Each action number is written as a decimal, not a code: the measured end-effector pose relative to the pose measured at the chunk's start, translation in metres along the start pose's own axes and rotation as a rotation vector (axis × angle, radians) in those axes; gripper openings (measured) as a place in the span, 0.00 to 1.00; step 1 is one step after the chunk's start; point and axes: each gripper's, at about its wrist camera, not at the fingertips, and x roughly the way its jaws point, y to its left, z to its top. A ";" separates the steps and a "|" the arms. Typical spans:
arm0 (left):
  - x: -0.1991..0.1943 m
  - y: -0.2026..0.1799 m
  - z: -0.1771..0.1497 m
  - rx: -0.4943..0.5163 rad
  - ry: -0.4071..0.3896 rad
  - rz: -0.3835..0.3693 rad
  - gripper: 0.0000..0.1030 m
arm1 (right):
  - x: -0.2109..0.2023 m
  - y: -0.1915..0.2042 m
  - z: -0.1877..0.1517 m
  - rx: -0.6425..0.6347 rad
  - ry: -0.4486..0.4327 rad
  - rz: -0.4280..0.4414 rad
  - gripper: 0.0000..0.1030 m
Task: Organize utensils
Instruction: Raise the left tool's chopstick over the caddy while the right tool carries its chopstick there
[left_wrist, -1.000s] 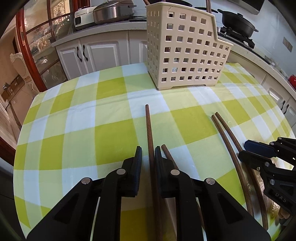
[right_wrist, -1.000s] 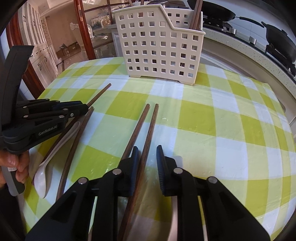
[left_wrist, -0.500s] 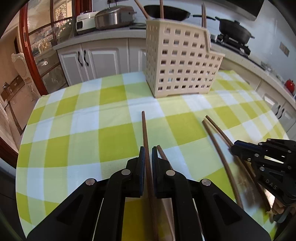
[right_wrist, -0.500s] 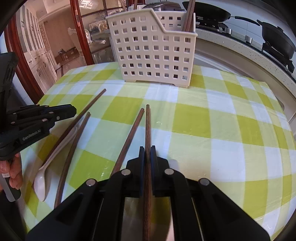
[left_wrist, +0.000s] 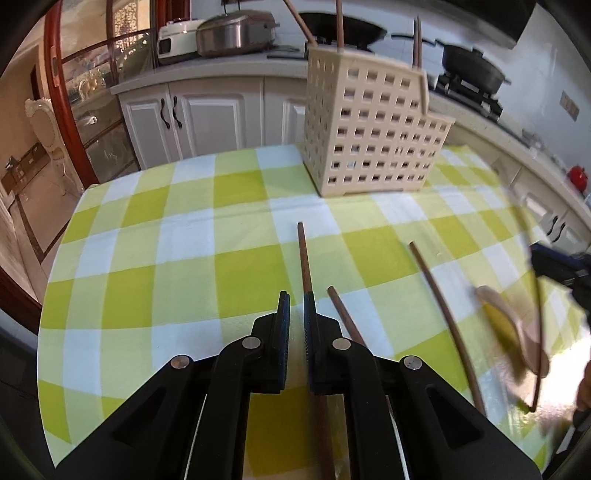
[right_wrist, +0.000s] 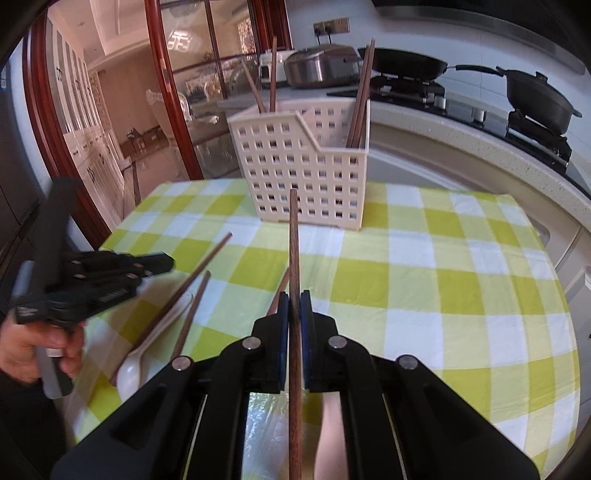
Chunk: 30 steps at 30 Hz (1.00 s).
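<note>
Only right gripper (right_wrist: 294, 304) visibly clamps a chopstick (right_wrist: 293, 251).

Bright daylight, soft shadows; heavy fisheye bending and dark vignette at edges; right side of left wrist view motion-blurred

Blurred spoon (left_wrist: 511, 332), chopstick (left_wrist: 537, 321)
</note>
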 end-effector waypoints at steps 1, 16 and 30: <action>0.007 -0.003 0.002 0.012 0.019 0.007 0.07 | -0.003 0.000 0.001 0.000 -0.007 0.000 0.06; 0.029 -0.015 0.005 0.043 0.084 0.046 0.11 | -0.013 -0.004 0.002 0.006 -0.024 0.012 0.06; -0.019 -0.014 0.001 0.017 -0.023 0.025 0.04 | -0.023 -0.002 0.004 0.004 -0.047 0.019 0.06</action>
